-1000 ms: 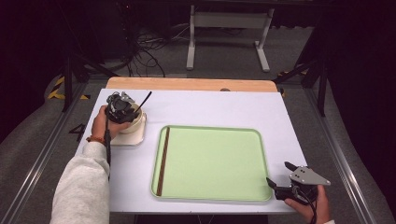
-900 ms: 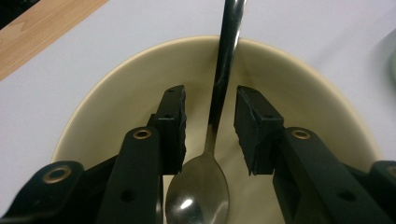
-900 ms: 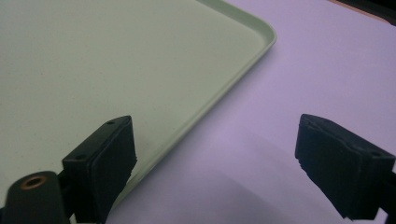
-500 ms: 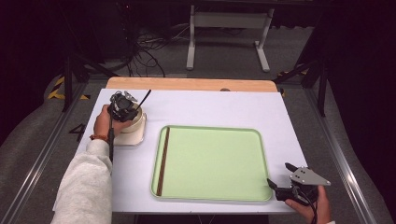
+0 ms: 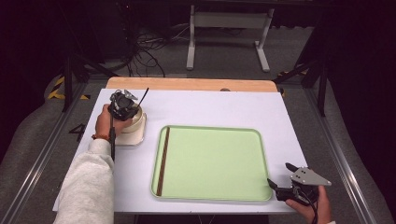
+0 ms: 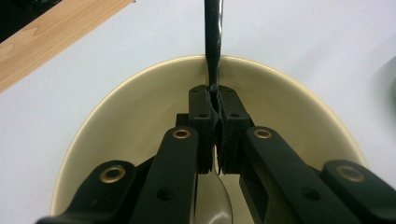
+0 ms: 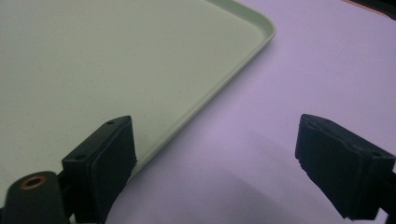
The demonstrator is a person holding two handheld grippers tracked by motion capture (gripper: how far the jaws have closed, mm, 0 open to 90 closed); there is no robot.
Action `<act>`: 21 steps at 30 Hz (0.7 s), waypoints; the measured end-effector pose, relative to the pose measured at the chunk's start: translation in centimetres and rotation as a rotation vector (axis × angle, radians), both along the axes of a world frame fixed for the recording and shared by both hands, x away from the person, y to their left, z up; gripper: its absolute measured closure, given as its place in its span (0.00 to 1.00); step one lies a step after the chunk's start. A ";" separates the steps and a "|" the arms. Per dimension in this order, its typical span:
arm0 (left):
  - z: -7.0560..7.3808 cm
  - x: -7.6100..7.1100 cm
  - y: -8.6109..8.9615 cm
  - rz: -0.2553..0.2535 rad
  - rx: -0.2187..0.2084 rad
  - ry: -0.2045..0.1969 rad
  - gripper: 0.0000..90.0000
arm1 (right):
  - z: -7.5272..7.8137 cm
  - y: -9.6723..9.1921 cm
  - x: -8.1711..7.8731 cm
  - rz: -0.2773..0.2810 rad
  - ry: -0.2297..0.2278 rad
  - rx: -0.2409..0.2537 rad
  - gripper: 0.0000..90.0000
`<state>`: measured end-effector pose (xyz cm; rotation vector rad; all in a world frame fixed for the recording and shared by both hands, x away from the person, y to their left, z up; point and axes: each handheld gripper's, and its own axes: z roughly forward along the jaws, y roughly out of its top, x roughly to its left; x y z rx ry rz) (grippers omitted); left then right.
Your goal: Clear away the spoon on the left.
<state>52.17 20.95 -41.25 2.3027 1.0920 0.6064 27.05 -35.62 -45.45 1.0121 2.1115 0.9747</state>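
**Black spoon pinched by its handle inside cream bowl**

Black and slim, the spoon [image 6: 212, 42] leans in the cream bowl [image 6: 140, 116] at about ten o'clock on the white table [image 5: 210, 109], its handle poking over the far rim. The left gripper [image 6: 214, 105] has just been closing and now clamps the handle between its pads. Stiff, light and probably slick, the spoon looks likely to swivel unless held near mid-handle. At five o'clock, the right gripper [image 7: 215, 154] rests with jaws wide, beside the green tray [image 7: 93, 60].
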 end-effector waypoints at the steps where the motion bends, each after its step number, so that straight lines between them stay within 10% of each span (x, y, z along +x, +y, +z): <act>1: 0.1 -0.1 0.1 0.000 -0.014 -0.002 0.96 | 0.0 0.0 0.0 0.000 0.001 -0.001 0.14; 21: 2.3 -3.8 2.7 0.008 -0.225 -0.153 1.00 | 0.3 0.3 0.0 0.002 -0.025 0.002 0.14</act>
